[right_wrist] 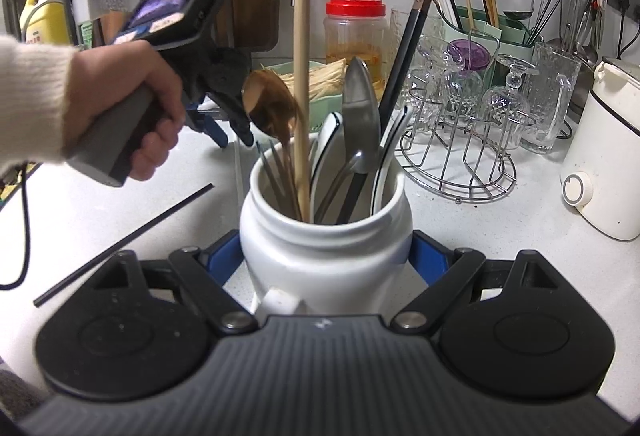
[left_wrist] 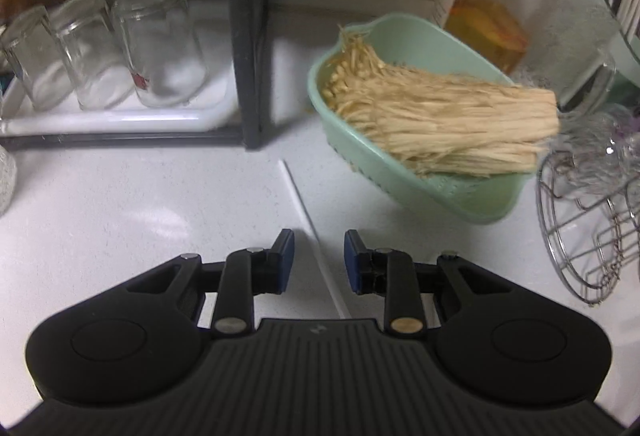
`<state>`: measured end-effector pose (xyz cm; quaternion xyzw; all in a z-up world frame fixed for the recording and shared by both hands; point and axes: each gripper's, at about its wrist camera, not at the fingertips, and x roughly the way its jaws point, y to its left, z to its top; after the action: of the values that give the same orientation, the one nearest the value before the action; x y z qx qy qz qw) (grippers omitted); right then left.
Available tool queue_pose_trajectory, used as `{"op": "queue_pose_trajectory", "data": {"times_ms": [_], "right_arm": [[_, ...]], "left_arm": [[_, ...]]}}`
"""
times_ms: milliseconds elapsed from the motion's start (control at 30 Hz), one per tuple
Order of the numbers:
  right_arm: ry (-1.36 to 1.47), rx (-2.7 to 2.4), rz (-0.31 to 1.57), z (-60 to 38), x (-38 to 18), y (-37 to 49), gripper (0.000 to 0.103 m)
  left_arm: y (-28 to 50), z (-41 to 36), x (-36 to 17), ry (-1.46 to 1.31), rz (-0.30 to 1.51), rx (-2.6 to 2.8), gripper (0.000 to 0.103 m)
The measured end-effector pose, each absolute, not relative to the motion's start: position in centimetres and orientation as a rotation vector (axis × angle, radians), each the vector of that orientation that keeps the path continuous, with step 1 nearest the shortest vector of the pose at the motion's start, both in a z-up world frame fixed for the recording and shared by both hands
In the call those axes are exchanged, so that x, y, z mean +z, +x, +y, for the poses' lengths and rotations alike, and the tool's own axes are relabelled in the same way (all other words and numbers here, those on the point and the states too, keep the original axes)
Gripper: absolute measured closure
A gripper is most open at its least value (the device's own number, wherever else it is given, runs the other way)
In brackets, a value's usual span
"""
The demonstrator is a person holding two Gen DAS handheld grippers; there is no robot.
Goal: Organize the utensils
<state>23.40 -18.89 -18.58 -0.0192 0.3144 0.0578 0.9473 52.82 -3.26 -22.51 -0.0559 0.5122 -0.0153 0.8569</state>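
A white ceramic jar (right_wrist: 326,236) stands on the white counter with my right gripper (right_wrist: 326,256) shut on it, a blue pad pressed to each side. It holds a wooden spoon (right_wrist: 270,108), a long wooden stick (right_wrist: 302,48), metal spoons (right_wrist: 360,104), a black chopstick (right_wrist: 412,36) and white ladles. A loose black chopstick (right_wrist: 124,224) lies on the counter to the left. Behind the jar, a hand holds my left gripper (right_wrist: 232,138) pointing down. In its own view the left gripper (left_wrist: 319,248) is open over bare counter with nothing between its fingers.
Upturned glasses (left_wrist: 156,40) sit on a white tray beside a black rack post (left_wrist: 248,36). A green basket of enoki mushrooms (left_wrist: 472,196), a red-lidded jar (right_wrist: 355,36), a wire rack of glassware (right_wrist: 460,140) and a white appliance (right_wrist: 608,156) crowd the right.
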Motion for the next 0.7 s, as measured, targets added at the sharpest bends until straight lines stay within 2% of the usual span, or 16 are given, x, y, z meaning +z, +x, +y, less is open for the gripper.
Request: {"op": "queue_pose_trajectory", "data": {"times_ms": [100,200,267,467,700], "right_arm": [[-0.036,0.122,0.637,-19.0,-18.6,23.5,0.013],[-0.033,0.125,0.636,-19.0,-18.7,23.6,0.012],[-0.034,0.126,0.635,-19.0,-18.7,23.7,0.012],[-0.032,0.133,0.640,-19.1,-18.7,24.1,0.012],[-0.035,0.148,0.673,-19.3,-18.4,24.7,0.012]], "left_arm": [[53.5,-3.9,-22.5,-0.074,1.100,-0.037,0.073],[54.0,-5.1,-22.6,0.007,1.107,-0.016,0.082],[54.4,-5.6,-22.7,0.022,1.119,-0.030,0.093],[55.1,-6.2,-22.8,0.058,1.121,-0.045,0.096],[52.1,-5.3,-21.0,0.056,1.101,-0.102,0.100]]}}
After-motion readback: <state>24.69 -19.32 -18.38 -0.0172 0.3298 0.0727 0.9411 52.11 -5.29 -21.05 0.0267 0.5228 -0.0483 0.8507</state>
